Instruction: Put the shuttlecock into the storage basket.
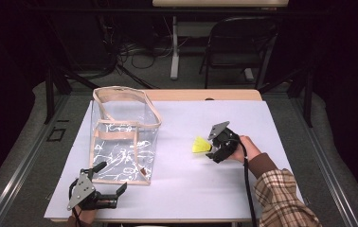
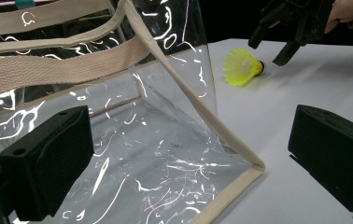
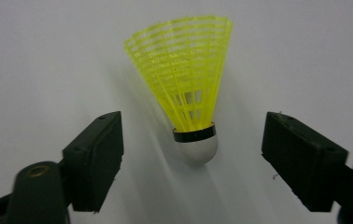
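The yellow plastic-skirted shuttlecock (image 3: 191, 88) with its white rounded cork lies on the white tabletop (image 1: 243, 118), cork end towards my right gripper (image 3: 192, 154), whose black jaws stand apart on either side of the cork without touching it. To its left stands the clear plastic tote bag with beige webbing trim (image 1: 122, 137). My left gripper (image 2: 188, 158) sits open at the bag's near corner.

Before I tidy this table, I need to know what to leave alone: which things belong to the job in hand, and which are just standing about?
In the job:
- yellow plastic shuttlecock with a white cork tip, lying between the right gripper's open jaws
- clear plastic tote bag with beige webbing trim, beside the left gripper

Standing about:
- black folding chair behind the table
- cables on the floor
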Motion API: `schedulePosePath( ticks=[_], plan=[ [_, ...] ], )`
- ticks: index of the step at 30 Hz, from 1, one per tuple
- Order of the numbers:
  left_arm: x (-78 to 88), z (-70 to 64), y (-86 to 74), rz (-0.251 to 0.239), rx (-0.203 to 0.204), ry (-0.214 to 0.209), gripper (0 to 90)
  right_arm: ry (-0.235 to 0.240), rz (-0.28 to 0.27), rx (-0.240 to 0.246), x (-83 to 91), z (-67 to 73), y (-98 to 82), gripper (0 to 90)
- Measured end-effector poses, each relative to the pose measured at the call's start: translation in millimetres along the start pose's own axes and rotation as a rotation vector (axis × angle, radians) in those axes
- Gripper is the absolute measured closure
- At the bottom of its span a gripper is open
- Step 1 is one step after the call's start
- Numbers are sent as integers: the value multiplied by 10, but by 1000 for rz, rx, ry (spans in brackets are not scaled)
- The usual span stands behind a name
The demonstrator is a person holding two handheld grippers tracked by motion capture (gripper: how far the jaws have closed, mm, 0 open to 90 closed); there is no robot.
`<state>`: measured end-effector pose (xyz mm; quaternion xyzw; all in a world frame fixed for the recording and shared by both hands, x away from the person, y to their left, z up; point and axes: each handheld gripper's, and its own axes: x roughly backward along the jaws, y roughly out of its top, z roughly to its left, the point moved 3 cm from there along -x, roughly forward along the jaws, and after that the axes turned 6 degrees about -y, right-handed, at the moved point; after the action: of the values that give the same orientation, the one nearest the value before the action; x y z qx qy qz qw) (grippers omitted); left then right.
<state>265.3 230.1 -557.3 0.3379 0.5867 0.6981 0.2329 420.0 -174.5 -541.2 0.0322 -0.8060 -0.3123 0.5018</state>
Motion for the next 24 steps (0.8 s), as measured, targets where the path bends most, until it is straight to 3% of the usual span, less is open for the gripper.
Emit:
schedulePosePath(
  ticks=[8, 24],
  plan=[
    [-1, 0, 0, 0, 1, 0, 0, 2, 27, 29, -55, -26, 39, 363],
    [-1, 3, 0, -3, 2, -1, 0, 31, 97, 41, -222, -32, 40, 502]
  ],
)
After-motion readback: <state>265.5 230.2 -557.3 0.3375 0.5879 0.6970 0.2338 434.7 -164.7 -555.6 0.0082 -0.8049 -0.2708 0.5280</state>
